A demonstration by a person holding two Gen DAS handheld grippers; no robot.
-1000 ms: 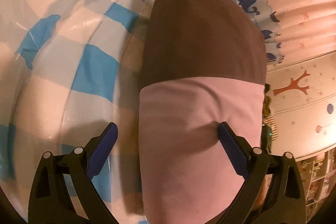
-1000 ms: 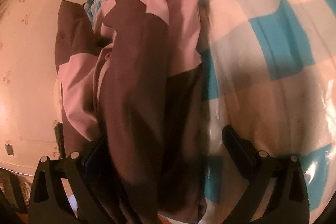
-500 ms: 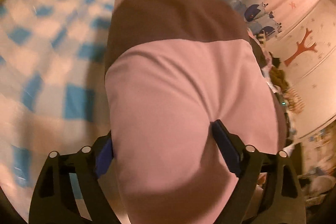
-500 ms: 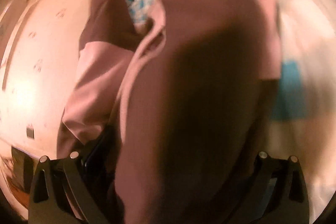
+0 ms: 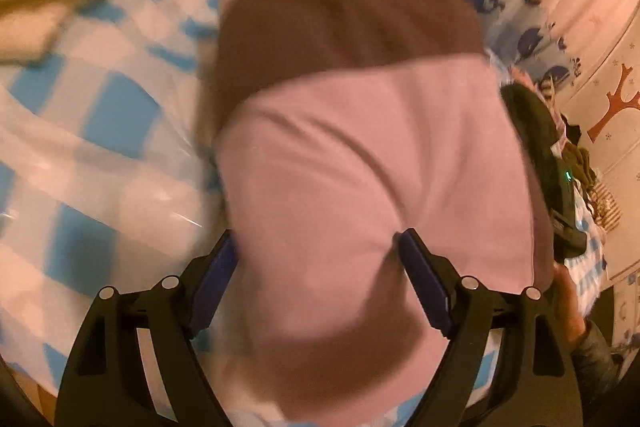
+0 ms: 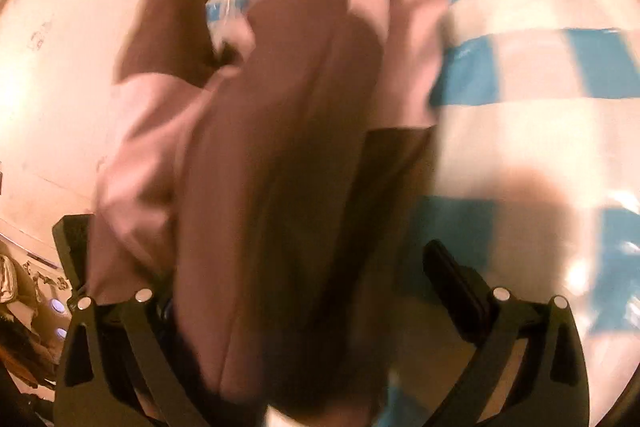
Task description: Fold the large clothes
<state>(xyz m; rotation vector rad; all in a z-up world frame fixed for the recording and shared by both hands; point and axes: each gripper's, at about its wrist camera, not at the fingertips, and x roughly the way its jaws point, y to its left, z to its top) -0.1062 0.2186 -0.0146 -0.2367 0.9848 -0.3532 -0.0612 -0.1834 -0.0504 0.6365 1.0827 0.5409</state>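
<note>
1. At six o'clock in the left wrist view: left gripper [image 5: 316, 279], jaws closing, blue pads [image 5: 424, 283] pressing both sides of a thick pink fold of the garment [image 5: 372, 163]. Clamped on it, judging by the dimple beside the right pad.
2. At six o'clock in the right wrist view: right gripper [image 6: 316, 303] with the same garment [image 6: 280, 167] bunched between its fingers. Left finger buried under cloth, right finger [image 6: 456, 287] standing clear of it, so cannot tell whether clamped or merely apart; heavy blur here.
3. Toward the centre of the left view: pink panel, then a brown band from eleven to one o'clock, already doubled into a thick bundle and apparently lifted off the surface.
4. In the right view, from nine to twelve o'clock: a loose brown-and-pink part, probably a sleeve, hanging untucked.
5. Beyond, from seven to eleven o'clock in the left view: blue-and-white checked cover [image 5: 100, 115] under clear plastic.
6. Progress, as a judgement: midway. Lengthwise folds done; left to do are laying the bundle down, tucking the loose part and making a final cross fold.
</note>
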